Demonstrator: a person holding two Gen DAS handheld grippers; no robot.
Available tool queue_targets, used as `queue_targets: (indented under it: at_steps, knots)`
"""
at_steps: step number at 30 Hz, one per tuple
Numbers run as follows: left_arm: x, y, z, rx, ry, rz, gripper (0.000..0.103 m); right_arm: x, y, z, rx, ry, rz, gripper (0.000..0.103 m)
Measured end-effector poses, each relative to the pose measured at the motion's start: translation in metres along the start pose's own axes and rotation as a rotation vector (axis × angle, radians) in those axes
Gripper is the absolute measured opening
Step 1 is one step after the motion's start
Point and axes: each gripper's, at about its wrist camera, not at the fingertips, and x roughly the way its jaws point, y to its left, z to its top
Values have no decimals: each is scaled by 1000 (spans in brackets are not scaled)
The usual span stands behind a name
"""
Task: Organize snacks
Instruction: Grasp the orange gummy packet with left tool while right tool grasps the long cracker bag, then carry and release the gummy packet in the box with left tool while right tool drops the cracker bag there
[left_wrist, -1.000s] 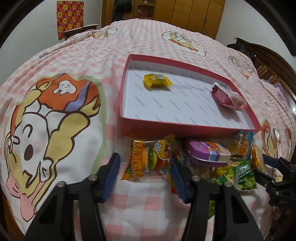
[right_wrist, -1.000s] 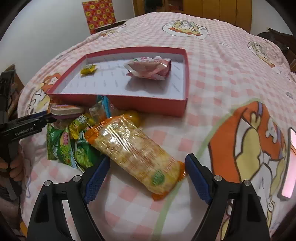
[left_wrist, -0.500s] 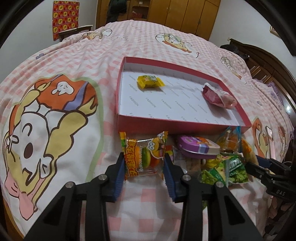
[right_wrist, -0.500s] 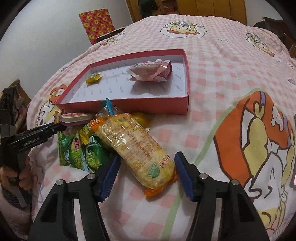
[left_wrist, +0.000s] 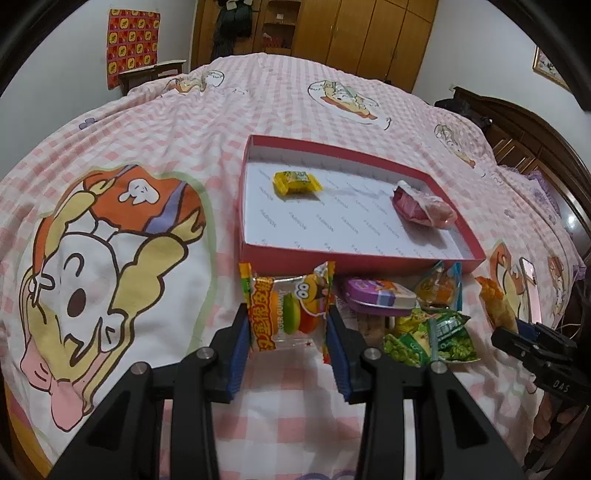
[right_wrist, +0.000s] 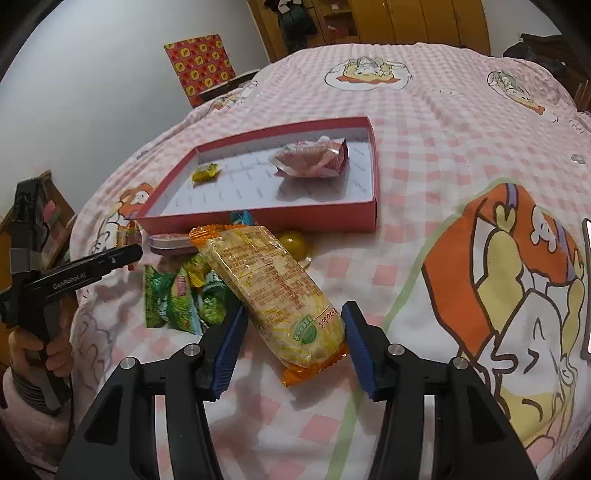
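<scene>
Snacks lie in a loose pile on the pink checked bedspread (left_wrist: 258, 122), against the near wall of the shallow red cardboard box (left_wrist: 354, 258).

Left gripper (left_wrist: 290, 328): held low and level, pointing toward the box. Its blue pads (left_wrist: 238, 341) pinch both sides of the clear burger-gummy packet (left_wrist: 290, 310), which stands upright just in front of the box wall.

Right gripper (right_wrist: 293, 332): angled down at the pile. Its jaws stand spread on either side of the long yellow cracker packet with orange ends (right_wrist: 273, 291), close to it; contact cannot be confirmed.

Box contents: one small yellow wrapped candy (left_wrist: 295, 181) near the far left corner; one pink wrapped pastry (left_wrist: 423, 206) at the right end.
</scene>
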Motion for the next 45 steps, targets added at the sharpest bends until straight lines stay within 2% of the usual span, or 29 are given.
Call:
queue_targets:
  at_steps: [12,24,34,45]
  knots:
    - [-11,-10,10,35,-30,-10,40,-8,8,12,-20,-23,-1,54]
    - [-2,-21,36,80,-37,-16,40,-8,18,41,-76,-37,-22,54]
    - [22,-30,61,123,-35,6,40,9,20,73,-109,-15,-48,54]
    - [59,-24,73,110,21,9,40,46,20,94,-130,33,-69,54]
